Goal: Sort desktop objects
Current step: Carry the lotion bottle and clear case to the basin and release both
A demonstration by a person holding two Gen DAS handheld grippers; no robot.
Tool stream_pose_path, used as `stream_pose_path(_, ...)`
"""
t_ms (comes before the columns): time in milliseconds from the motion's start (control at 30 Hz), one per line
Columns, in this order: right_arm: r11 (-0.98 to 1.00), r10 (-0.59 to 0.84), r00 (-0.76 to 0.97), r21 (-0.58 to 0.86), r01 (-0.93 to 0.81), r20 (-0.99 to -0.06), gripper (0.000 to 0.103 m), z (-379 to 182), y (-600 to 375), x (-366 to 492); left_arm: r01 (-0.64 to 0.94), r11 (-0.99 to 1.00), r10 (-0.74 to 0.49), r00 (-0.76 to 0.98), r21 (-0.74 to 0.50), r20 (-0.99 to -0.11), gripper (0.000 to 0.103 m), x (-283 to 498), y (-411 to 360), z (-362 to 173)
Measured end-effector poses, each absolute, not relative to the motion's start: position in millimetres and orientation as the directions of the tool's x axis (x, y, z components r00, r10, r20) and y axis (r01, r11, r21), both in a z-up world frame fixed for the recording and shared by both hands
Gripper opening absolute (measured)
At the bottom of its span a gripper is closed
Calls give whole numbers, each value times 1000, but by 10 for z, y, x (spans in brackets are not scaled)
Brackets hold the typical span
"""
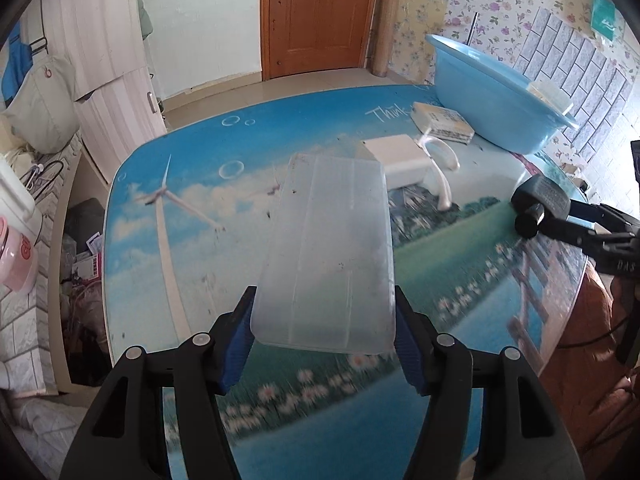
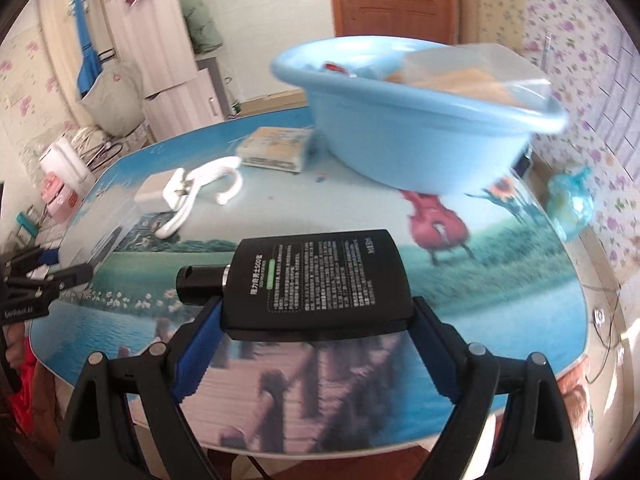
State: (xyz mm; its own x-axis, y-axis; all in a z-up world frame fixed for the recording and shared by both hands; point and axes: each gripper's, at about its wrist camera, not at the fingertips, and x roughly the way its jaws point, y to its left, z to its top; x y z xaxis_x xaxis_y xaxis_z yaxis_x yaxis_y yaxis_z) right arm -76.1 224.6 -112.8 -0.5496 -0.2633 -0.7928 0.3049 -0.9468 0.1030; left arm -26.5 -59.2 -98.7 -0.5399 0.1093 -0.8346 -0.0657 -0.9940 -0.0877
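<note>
Currently, in the left wrist view, the left claw [image 1: 324,334] clamps the near end of a clear plastic box [image 1: 330,248], which juts forward above the table [image 1: 168,208]. So shallow a grip could let the box pivot or slip.

In the right wrist view, the right claw [image 2: 316,322] grasps a black bottle [image 2: 316,278]; the blue basin [image 2: 416,140] sits ahead. Its smooth sides risk sliding out during transfer.

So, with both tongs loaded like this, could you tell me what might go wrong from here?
1. The left tongs hold the translucent plastic box only at its near end, so it may tip or slip.
2. The flat black bottle in the right tongs is likewise pinched near its bottom edge.
3. The light blue plastic basin already looks full, so added items might slide off.
</note>
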Motion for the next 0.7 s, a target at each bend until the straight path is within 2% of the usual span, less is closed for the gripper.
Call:
stream_pose_path(200, -970, -200, -562, 82, 227, -802, 90, -1095, 2503, -681, -100, -992, 117, -508, -77, -853, 61, -118, -437, -966)
stream_pose_path(500, -972, -171, -558, 47, 229, -812, 90, -1103, 2634, -583, -142, -989, 102, -505, -34, -857, 62, -149, -203, -1000)
stream_pose_path(700, -966, -199, -568, 61, 253, -798, 91, -1161, 2634, -594, -133, -991, 101, -542, -34, -834, 72, -284, -133, -1027)
